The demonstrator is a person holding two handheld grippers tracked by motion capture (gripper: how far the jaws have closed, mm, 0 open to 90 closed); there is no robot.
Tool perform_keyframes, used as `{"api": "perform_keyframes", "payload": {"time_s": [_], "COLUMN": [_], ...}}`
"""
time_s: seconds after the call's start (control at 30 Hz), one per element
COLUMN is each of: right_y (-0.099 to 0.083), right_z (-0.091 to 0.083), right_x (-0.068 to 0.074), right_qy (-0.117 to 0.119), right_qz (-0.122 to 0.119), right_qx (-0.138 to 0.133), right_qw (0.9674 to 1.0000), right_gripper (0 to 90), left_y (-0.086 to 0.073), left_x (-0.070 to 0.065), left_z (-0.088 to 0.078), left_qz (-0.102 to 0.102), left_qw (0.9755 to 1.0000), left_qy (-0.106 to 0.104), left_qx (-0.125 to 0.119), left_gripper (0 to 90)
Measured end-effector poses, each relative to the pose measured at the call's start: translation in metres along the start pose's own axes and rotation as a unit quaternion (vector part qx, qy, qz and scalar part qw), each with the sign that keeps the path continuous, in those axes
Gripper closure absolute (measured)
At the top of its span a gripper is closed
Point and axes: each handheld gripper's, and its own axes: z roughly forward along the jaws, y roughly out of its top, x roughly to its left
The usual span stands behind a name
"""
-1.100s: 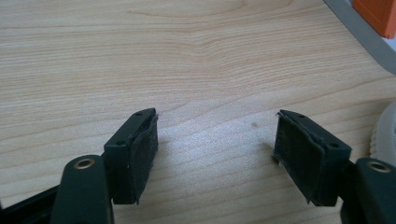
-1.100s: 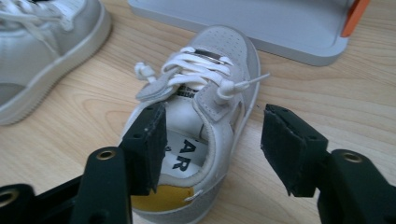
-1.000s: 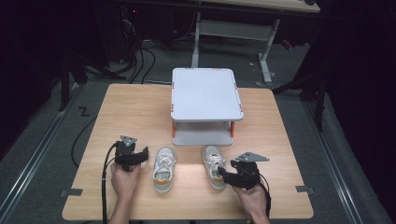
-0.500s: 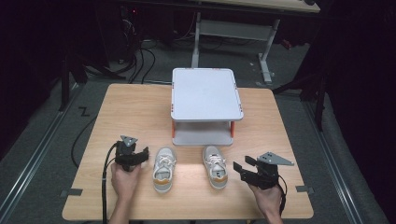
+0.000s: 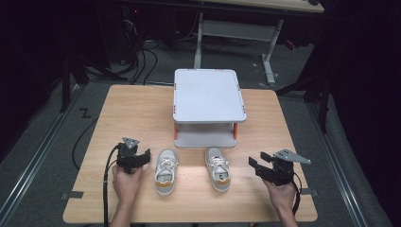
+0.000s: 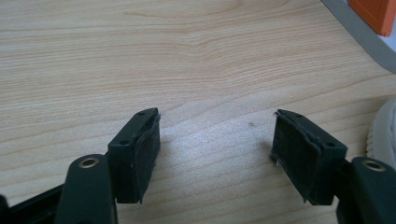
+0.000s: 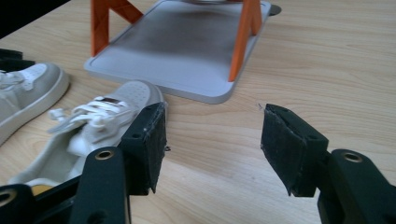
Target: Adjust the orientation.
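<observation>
On the near half of the wooden table (image 5: pixel 142 113), seen from the high view, the right gripper (image 5: pixel 259 166) now sits well to the right of the right shoe (image 5: pixel 218 175); a second ago it was up against that shoe's outer side, and half a second ago it was already partway out. The left gripper (image 5: pixel 143 158) has kept its place just left of the left shoe (image 5: pixel 165 177), and both shoes lie where they were, side by side with toes toward the two-tier white rack (image 5: pixel 208 97) on orange legs. The right hand (image 5: pixel 283 196) comes in from the bottom edge and holds its tool low over the table, jaws turned left toward the shoes; the left hand (image 5: pixel 126 183) grips its tool with the jaws turned right toward the left shoe. In the left gripper view, the left gripper (image 6: pixel 215 140) has its pads spread wide with bare wood between them, and the rounded edge of the left shoe (image 6: pixel 384 135) lies just outside the right-hand pad, apart from it. In the right gripper view, the right gripper (image 7: pixel 212 140) also stands spread, nothing between its pads; the right shoe (image 7: pixel 93 130) lies beyond and outside the left-hand pad, the left shoe (image 7: pixel 25 95) farther off, and the rack's lower shelf (image 7: pixel 187 46) ahead.
</observation>
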Motion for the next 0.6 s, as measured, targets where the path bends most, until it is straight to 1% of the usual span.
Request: {"api": "perform_keyframes", "payload": {"time_s": [0.03, 0.07, 0.1, 0.23, 0.33, 0.37, 0.43, 0.5, 0.53, 0.57, 0.6], "right_y": [-0.001, -0.001, -0.004, -0.011, -0.018, -0.018, -0.024, -0.027, -0.027, -0.030, -0.032], "right_z": [0.002, 0.002, 0.005, 0.011, 0.016, 0.016, 0.021, 0.024, 0.024, 0.028, 0.030], "right_x": [-0.005, -0.005, -0.009, -0.016, -0.021, -0.021, -0.029, -0.033, -0.033, -0.037, -0.038], "right_qy": [-0.006, -0.006, -0.012, -0.026, -0.038, -0.038, -0.047, -0.055, -0.055, -0.068, -0.072], "right_qz": [0.001, 0.001, 0.005, 0.012, 0.013, 0.013, 0.019, 0.020, 0.020, 0.015, 0.012], "right_qx": [0.000, 0.000, 0.002, 0.012, 0.019, 0.019, 0.027, 0.036, 0.036, 0.046, 0.052], "right_qw": [1.0000, 1.0000, 0.9999, 0.9995, 0.9990, 0.9990, 0.9983, 0.9976, 0.9976, 0.9965, 0.9960], "right_gripper": [40.5, 40.5, 40.6, 40.6, 40.7, 40.7, 40.7, 40.7, 40.7, 40.6, 40.6], "left_y": [0.000, 0.000, 0.000, 0.000, 0.000, 0.000, 0.000, 0.000, 0.000, 0.000, 0.000], "left_x": [0.000, 0.000, 0.000, 0.000, 0.000, 0.000, 0.000, 0.000, 0.000, 0.001, 0.001], "left_z": [0.000, 0.000, 0.000, 0.000, 0.000, 0.000, 0.000, 0.000, 0.000, 0.000, 0.000], "left_qz": [0.000, 0.000, 0.000, 0.000, 0.000, 0.000, 0.000, 0.000, 0.000, 0.001, 0.001], "left_qw": [1.0000, 1.0000, 1.0000, 1.0000, 1.0000, 1.0000, 1.0000, 1.0000, 1.0000, 1.0000, 1.0000], "left_qy": [0.000, 0.000, 0.000, 0.000, 0.000, 0.000, 0.000, -0.001, -0.001, -0.006, -0.007], "left_qx": [0.000, 0.000, 0.000, 0.000, 0.000, 0.000, 0.000, 0.000, 0.000, 0.000, 0.000], "left_gripper": [32.6, 32.6, 32.7, 32.6, 32.6, 32.6, 32.6, 32.6, 32.6, 32.6, 32.6]}}
